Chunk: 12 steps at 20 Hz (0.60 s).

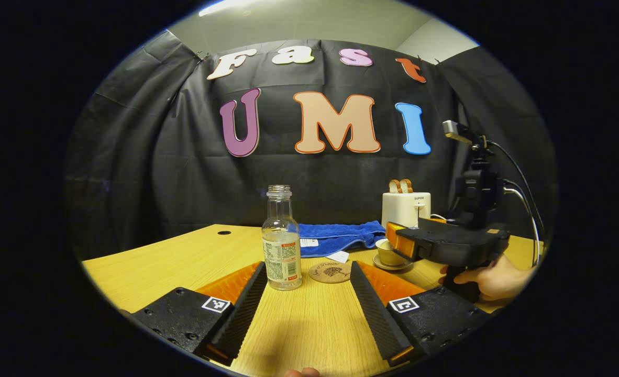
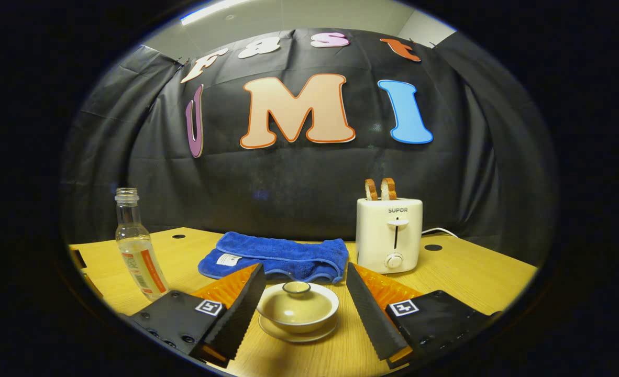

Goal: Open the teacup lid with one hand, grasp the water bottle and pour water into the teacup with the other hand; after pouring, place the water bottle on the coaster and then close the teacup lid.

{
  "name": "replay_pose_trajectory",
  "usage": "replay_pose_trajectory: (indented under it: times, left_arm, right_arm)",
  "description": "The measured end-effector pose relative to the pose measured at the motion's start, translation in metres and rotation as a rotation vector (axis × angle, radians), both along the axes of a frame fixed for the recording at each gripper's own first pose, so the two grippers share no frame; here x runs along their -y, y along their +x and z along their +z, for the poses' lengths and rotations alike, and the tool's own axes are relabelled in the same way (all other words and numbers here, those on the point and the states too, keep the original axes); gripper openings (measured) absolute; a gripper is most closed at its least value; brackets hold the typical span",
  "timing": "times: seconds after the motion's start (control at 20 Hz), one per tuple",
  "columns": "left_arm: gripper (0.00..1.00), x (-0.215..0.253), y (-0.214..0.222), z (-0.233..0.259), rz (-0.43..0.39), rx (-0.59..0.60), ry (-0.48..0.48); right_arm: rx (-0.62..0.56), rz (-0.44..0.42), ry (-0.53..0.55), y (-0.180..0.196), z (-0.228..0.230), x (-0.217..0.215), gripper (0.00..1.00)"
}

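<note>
**Both grippers open, bottle and teacup untouched, lid on**

Left gripper [image 1: 309,309]: I see its fingers spread wide, low over the desk [image 1: 173,262], nothing between them but bare wood. Water bottle [image 1: 282,238] stands upright just ahead, nearer the left finger, not touched. Cap off, clear, approx. a third full, label on lower body. Coaster [image 1: 331,272] lies flat just right of the bottle, round, cork-looking w/ dark print; close beside it, can't tell if they touch.

Right gripper [image 1: 448,243] seen from the left gripper view: held by a hand [image 1: 490,280] at the desk's right side, hovering over the teacup [image 1: 388,253], which is partly hidden behind its orange finger.

Right gripper [image 2: 305,309] in its own view: fingers wide apart, teacup [image 2: 297,309] sits between them on its saucer [image 2: 299,333], neither finger in contact. Lid [image 2: 296,301] is on the cup, knob up. Bottle [image 2: 136,246] shows far left here, well apart from the cup.

Other items: blue towel [image 2: 278,256] bunched behind the cup toward the desk's back edge; white toaster [image 2: 389,234] w/ two bread slices [image 2: 380,189] sticking up, at back right, cord trailing off to the right. Cable holes in desk near back edge.
</note>
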<state>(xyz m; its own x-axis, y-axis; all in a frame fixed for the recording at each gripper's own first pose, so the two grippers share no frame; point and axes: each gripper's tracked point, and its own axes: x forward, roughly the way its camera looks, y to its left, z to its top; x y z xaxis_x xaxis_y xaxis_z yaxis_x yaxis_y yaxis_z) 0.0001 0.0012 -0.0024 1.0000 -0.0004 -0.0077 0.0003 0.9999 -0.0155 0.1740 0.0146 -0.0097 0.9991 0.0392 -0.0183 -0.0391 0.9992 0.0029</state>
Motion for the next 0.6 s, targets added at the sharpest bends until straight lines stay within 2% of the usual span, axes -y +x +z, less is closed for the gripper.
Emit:
replay_pose_trajectory:
  times: [0.05, 0.25, 0.3, 0.35, 0.55, 0.6]
  left_arm:
    - [0.93, 0.0, 0.0, -0.001, 0.0, 0.0, 0.0]
    - [0.94, 0.0, 0.0, -0.001, 0.0, -0.001, -0.001]
    - [0.94, 0.0, 0.0, 0.0, 0.0, -0.001, -0.001]
    - [0.93, -0.001, 0.0, -0.002, -0.001, -0.001, -0.002]
    - [0.94, 0.0, 0.0, -0.002, 0.0, -0.001, -0.002]
    - [0.93, -0.001, 0.0, -0.001, 0.0, -0.001, -0.001]
  right_arm:
    - [-0.012, 0.003, 0.0, 0.007, -0.002, -0.001, 1.0]
    - [-0.052, 0.021, 0.004, 0.021, -0.007, -0.004, 0.89]
    - [-0.06, 0.023, 0.002, 0.022, -0.009, -0.004, 0.92]
    - [-0.066, 0.031, -0.001, 0.022, -0.007, -0.005, 0.89]
    - [-0.077, 0.048, -0.01, 0.026, -0.011, -0.009, 0.48]
    - [-0.088, 0.051, -0.007, 0.026, -0.013, -0.01, 0.48]
